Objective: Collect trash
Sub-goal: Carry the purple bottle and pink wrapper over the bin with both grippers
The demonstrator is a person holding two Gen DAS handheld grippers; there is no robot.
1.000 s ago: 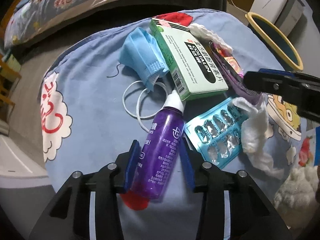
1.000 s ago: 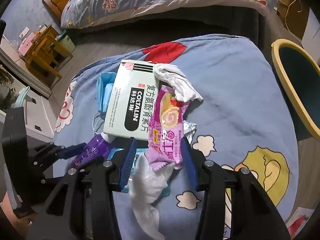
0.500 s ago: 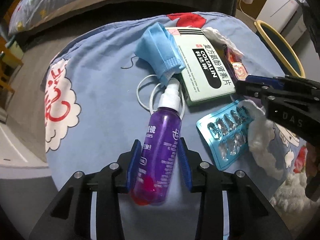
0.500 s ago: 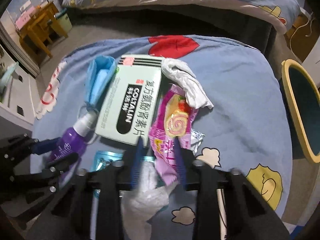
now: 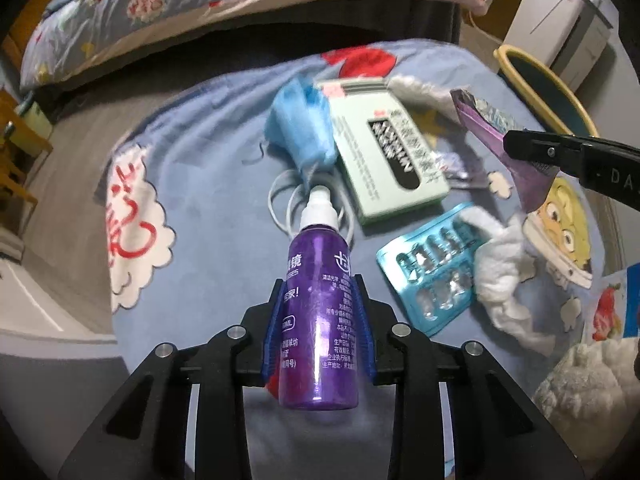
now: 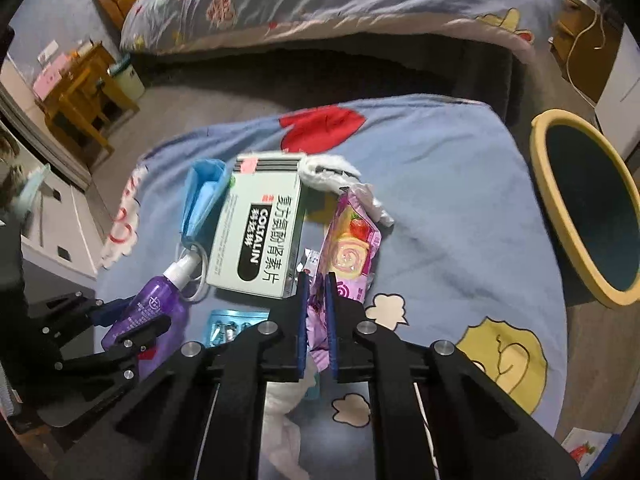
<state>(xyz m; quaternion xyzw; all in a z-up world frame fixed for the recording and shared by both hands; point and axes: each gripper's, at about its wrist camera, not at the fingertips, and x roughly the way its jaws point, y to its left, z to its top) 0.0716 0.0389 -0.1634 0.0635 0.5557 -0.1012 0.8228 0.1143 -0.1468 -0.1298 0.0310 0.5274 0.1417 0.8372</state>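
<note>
left hand-held gripper [image 5: 319, 316] angled down, clamping purple bottle [image 5: 318, 320] | right hand-held gripper [image 6: 316, 312] angled down, pinching pink wrapper [image 6: 352, 252]

Left gripper [image 5: 319, 322] and right gripper [image 6: 316, 322], black angular frames, blue pads, silver screws

Your left tongs [image 5: 319, 334] cover the flanks of the purple plastic spray bottle [image 5: 318, 320], so its side print is unreadable. Beyond them, motion blur smears the lettering on the pale green cardboard medicine box [image 5: 386, 160]. In the right wrist view, your right tongs [image 6: 316, 320] hide the lower end of the pink foil snack wrapper [image 6: 352, 252]. Left of those tongs, the teal foil blister pack [image 6: 228, 326] shows only a corner. The yellow-rimmed round bin [image 6: 560, 220] is cut off at the right edge.
</note>
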